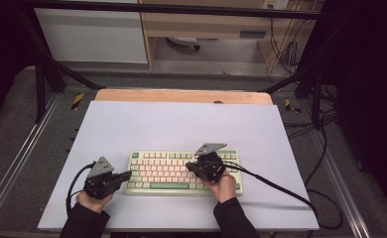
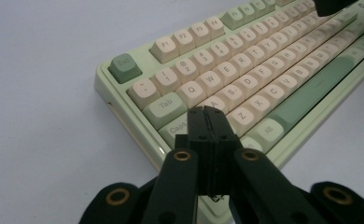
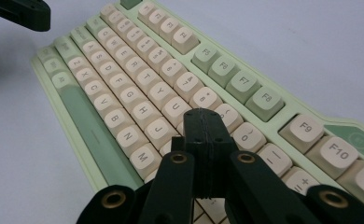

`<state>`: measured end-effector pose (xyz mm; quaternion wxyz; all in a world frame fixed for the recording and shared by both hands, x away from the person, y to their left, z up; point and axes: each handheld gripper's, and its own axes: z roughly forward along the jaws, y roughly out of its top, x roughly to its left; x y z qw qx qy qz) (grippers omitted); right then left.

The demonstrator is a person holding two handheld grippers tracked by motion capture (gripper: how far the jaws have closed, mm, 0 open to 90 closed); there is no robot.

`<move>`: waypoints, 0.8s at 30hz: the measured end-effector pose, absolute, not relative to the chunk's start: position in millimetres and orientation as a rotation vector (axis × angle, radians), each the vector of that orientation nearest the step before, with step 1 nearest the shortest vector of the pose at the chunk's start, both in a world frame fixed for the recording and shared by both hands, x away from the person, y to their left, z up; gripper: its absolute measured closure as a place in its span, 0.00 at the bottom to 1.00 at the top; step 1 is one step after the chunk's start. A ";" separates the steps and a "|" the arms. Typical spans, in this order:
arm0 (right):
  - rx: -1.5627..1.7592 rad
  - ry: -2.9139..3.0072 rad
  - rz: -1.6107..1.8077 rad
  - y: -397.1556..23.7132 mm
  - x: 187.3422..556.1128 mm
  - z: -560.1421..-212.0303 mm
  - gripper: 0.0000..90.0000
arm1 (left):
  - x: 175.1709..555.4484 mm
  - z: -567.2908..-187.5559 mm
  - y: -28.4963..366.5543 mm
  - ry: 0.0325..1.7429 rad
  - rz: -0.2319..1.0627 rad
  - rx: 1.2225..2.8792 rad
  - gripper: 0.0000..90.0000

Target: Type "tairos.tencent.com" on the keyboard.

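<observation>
A pale green keyboard (image 1: 171, 171) with cream and green keys lies near the front of the white table top (image 1: 181, 124). My left gripper (image 1: 128, 175) is at the keyboard's left end, its jaws pressed together with nothing between them; in the left gripper view its tip (image 2: 208, 112) hovers over the Caps Lock and A keys of the keyboard (image 2: 264, 70). My right gripper (image 1: 189, 168) is over the right half of the keys, also shut and empty; in the right gripper view its tip (image 3: 203, 114) sits above the keys around K on the keyboard (image 3: 124, 88).
The white top rests on a wooden table (image 1: 181, 95) inside a black metal frame (image 1: 42, 84). A black cable (image 1: 276, 186) trails from the right gripper across the table to the right edge. Cabinets stand beyond the far edge.
</observation>
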<state>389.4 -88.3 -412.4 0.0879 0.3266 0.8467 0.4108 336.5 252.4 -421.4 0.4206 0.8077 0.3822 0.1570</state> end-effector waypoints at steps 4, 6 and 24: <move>0.957 2.510 1.234 -91.0 384.6 -406.2 1.00 | 336.7 -421.6 253.0 0.959 0.393 2.025 1.00; 0.954 2.512 1.239 -91.6 382.1 -404.1 1.00 | 336.8 -422.1 252.8 0.959 0.394 2.026 1.00; 0.936 2.527 1.293 -87.3 371.1 -405.4 1.00 | 337.0 -423.4 253.1 0.964 0.390 2.021 1.00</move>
